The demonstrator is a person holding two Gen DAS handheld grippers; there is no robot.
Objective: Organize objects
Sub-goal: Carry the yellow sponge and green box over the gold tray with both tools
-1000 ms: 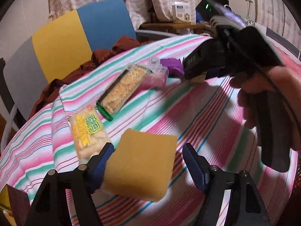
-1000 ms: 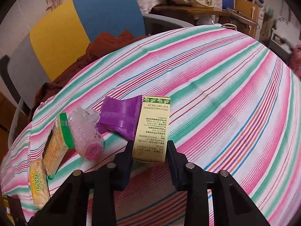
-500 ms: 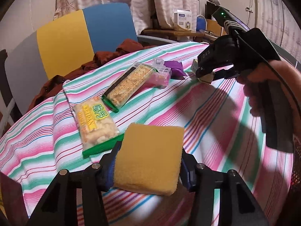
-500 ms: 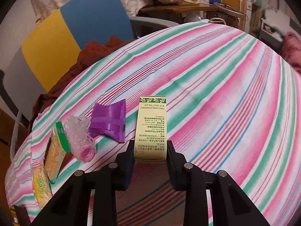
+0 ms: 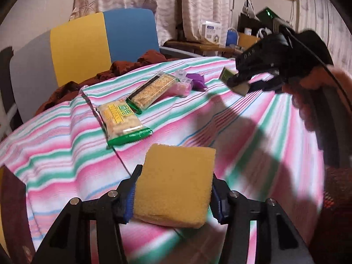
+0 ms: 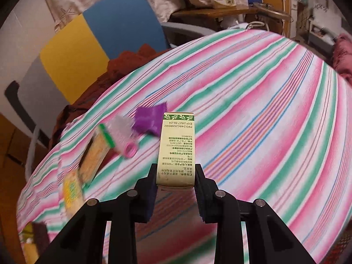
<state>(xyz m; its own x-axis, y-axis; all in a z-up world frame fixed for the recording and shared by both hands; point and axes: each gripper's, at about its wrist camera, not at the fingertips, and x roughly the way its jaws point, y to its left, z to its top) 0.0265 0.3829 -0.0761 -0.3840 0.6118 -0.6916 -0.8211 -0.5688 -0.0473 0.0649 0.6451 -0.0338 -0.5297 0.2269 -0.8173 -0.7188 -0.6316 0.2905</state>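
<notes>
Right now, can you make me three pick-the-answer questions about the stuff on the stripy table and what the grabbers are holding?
1. Where is the purple packet?
A. in a gripper
B. on the tablecloth, beside the pink roller
C. on the chair

2. What colour is the sponge?
A. yellow
B. blue
C. white

3. What is the right gripper doing?
A. open, empty
B. shut on the small box
C. holding the sponge

Answers: 1 B, it lies on the stripes by the roller. 2 A, it is plainly yellow. 3 B, both pads press the box's sides.
</notes>
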